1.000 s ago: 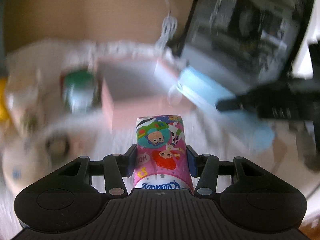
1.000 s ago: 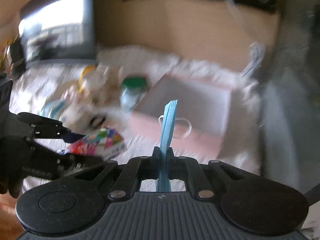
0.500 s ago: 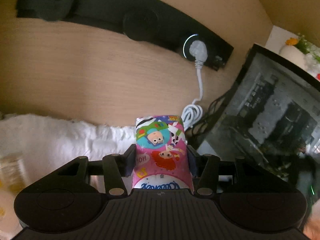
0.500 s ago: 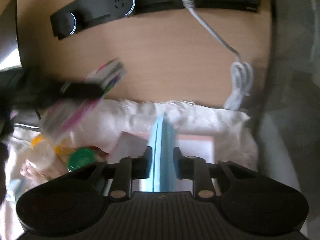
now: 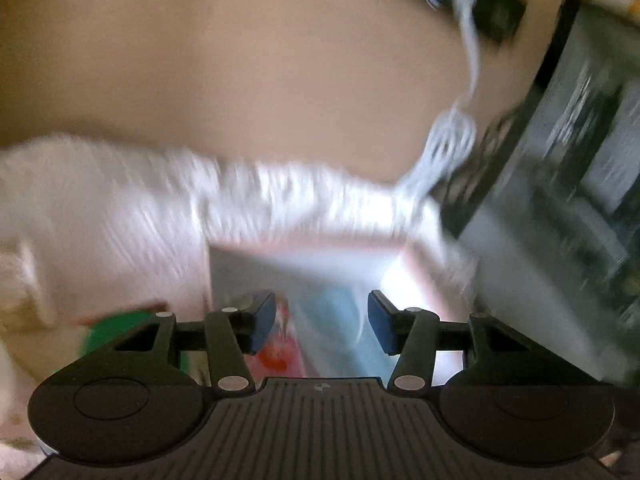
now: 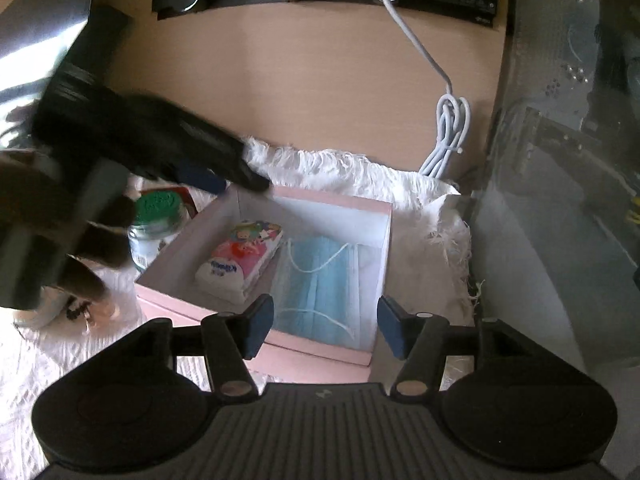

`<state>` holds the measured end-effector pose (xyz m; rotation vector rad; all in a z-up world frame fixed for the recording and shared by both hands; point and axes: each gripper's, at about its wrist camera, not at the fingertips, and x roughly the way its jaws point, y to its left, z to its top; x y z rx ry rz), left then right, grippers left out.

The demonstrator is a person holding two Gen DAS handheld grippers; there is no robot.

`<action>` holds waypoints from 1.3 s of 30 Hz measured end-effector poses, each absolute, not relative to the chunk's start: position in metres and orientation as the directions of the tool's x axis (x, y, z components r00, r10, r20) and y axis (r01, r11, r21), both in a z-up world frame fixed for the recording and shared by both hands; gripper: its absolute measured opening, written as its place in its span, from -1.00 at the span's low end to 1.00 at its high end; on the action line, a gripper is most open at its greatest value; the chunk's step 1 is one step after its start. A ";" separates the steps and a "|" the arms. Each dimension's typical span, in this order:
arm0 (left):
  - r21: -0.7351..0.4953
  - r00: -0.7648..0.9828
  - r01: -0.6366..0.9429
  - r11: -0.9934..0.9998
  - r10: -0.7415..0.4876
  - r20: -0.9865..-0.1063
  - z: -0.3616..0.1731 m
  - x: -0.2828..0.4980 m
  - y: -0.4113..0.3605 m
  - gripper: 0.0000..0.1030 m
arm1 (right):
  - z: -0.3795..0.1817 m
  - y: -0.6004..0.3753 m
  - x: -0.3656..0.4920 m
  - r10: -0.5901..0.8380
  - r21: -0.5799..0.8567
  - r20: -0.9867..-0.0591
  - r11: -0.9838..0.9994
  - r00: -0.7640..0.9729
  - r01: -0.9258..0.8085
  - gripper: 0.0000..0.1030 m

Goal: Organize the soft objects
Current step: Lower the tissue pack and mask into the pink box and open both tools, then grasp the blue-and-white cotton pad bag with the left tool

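In the right wrist view an open pink box with a white inside holds a cartoon-printed tissue pack on its left and blue face masks on its right. My right gripper hovers over the box's near edge. Its jaws are opening and nothing is between them. My left gripper, blurred, hangs over the box's far left corner. The left wrist view is smeared. There the left gripper stands open above the box, with the tissue pack and the masks below the gap.
A glass jar with a green lid stands just left of the box on a white fringed cloth. A person's hand holds the left gripper. A coiled white cable hangs against the wooden back panel. A dark glossy screen stands at the right.
The right gripper opened and the blue mask it held now lies in the box. The tissue pack has left the left gripper and lies in the box. Both grippers swung over the box.
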<state>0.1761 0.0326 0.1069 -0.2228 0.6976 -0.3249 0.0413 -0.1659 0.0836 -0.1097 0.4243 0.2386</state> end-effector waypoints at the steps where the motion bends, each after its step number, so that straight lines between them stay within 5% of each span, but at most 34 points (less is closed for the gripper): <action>1: -0.306 0.741 0.229 0.924 -0.369 -0.561 0.117 0.165 0.041 0.08 | 0.084 -0.166 0.040 0.218 -0.039 -0.413 0.966 0.884 -0.256 0.20; 10: -0.169 0.766 0.177 0.969 -0.244 -0.595 0.113 0.063 0.129 0.08 | 0.079 -0.127 0.033 0.314 0.005 -0.417 0.939 0.853 -0.343 0.30; 24: -0.303 0.785 -0.320 0.898 0.072 -0.616 0.068 -0.021 0.332 0.08 | 0.059 -0.021 0.024 0.434 -0.066 -0.493 0.846 0.754 -0.529 0.35; 39: -0.476 0.734 -0.212 0.854 -0.183 -0.655 0.027 0.009 0.363 0.07 | 0.038 0.021 -0.002 0.504 -0.089 -0.541 0.762 0.673 -0.641 0.36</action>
